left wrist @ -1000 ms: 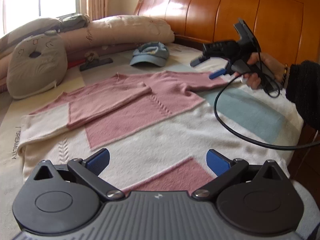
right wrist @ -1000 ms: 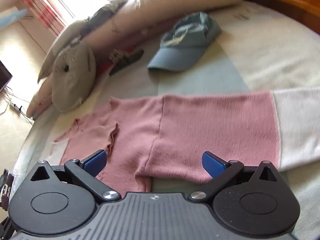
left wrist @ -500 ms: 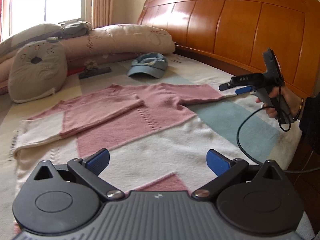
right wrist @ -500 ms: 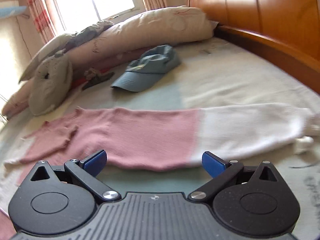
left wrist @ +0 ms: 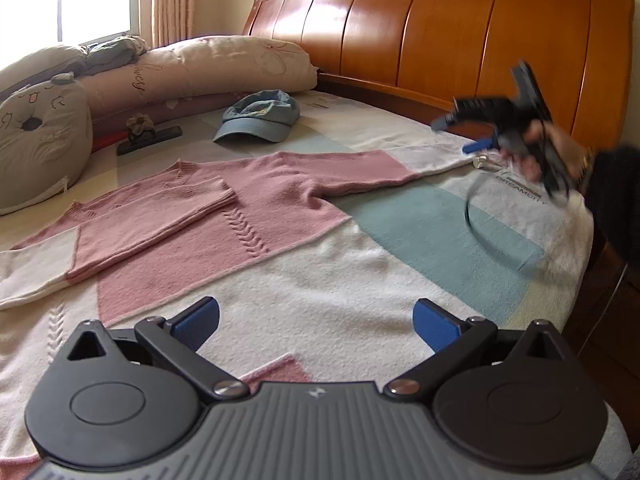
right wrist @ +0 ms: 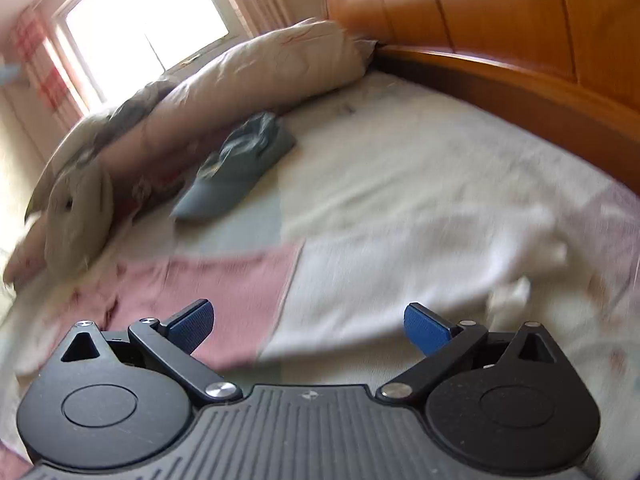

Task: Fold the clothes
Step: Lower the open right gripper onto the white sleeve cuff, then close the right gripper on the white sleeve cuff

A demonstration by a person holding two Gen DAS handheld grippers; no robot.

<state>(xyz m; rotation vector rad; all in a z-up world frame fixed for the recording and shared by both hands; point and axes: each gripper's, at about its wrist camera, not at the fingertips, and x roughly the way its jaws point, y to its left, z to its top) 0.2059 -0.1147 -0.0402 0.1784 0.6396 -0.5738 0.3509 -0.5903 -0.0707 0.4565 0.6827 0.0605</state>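
Bedding fills our view: a patchwork sheet [left wrist: 420, 236] of cream, pink and teal, with the sweater [left wrist: 208, 216] as our landmark, spread flat across it. Left of the sweater we see a grey cushion [left wrist: 36, 144]; beyond it pillows [left wrist: 208, 68], a blue cap [left wrist: 260, 118] and the wooden headboard [left wrist: 440, 32]. Our left gripper [left wrist: 316, 320] hovers over the sweater's hem, jaws spread, empty. At the sweater's far right cuff our right gripper [right wrist: 306, 322] gapes wide, holding nothing. That view is smeared with blur; the cuff's edge is hard to make out.
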